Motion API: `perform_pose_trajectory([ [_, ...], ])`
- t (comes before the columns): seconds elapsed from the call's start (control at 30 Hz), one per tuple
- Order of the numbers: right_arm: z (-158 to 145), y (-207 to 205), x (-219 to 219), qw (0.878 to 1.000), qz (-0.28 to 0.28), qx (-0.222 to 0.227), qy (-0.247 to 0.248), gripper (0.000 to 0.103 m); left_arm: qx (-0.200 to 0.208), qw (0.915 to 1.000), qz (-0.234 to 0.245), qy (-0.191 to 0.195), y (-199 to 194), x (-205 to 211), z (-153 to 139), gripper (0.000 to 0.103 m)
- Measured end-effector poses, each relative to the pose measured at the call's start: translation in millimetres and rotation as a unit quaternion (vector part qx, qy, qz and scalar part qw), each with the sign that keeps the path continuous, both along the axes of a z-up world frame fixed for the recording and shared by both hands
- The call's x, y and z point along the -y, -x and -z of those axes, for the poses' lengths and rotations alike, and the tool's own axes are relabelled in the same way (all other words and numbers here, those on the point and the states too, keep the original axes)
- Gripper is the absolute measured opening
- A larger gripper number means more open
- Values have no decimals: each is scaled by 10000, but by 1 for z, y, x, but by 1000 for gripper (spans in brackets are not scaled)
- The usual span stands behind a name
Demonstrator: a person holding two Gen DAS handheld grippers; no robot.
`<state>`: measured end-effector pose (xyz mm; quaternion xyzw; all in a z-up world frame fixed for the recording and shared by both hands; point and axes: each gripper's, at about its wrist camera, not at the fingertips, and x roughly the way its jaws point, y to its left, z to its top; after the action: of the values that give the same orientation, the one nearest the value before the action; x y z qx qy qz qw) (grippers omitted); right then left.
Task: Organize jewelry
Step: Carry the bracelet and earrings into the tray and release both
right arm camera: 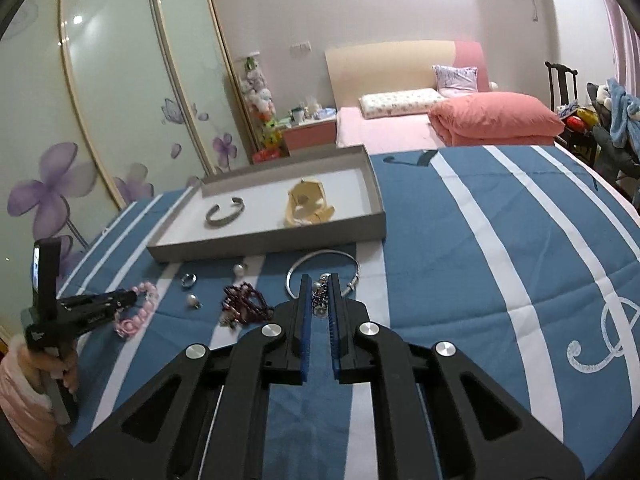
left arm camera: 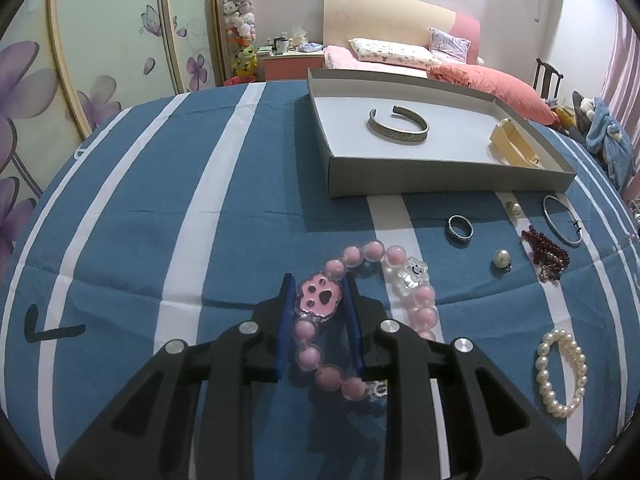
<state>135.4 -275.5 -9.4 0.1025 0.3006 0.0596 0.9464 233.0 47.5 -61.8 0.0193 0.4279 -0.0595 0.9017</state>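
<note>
We pinch one pink bead bracelet (left arm camera: 360,304) in our left gripper (left arm camera: 318,300), one small beaded trinket (right arm camera: 320,298) in our right gripper (right arm camera: 320,300); two pearls (left arm camera: 501,258) lie right.

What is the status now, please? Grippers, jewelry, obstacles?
Left gripper shut on pink bead bracelet. Right gripper shut on small beaded piece. Grey tray ahead holds metal cuff. Path looks free.

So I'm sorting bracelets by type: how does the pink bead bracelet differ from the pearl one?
The pink bracelet has large pink beads plus paw and star charms; the pearl bracelet has small plain white beads. The pink one sits between the left gripper's fingers; the pearl one lies untouched to the side. Both are beaded loops on the striped cloth.
</note>
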Motion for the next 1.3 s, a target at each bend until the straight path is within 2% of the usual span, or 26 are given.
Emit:
perform_pose_trajectory([
  [0.3,-5,-1,-6,9999,-96,95,-23,9,528,9979,173,340,21,1,-29,24],
  [0.53,-12,5,-8,9991,-84,402,-86,9,1073,9912,426,652,40,12,-62,24],
  [0.9,-37,16,-26,9914,-43,1305,79,9,1780,9793,601,751,63,32,-98,24],
  [1.13,-48,19,-36,9858,-70,1662,230,9,2166,9717,533,774,73,38,-112,24],
  [1.3,-50,14,-40,9840,-99,1760,252,9,2350,9673,494,818,76,41,-119,24],
])
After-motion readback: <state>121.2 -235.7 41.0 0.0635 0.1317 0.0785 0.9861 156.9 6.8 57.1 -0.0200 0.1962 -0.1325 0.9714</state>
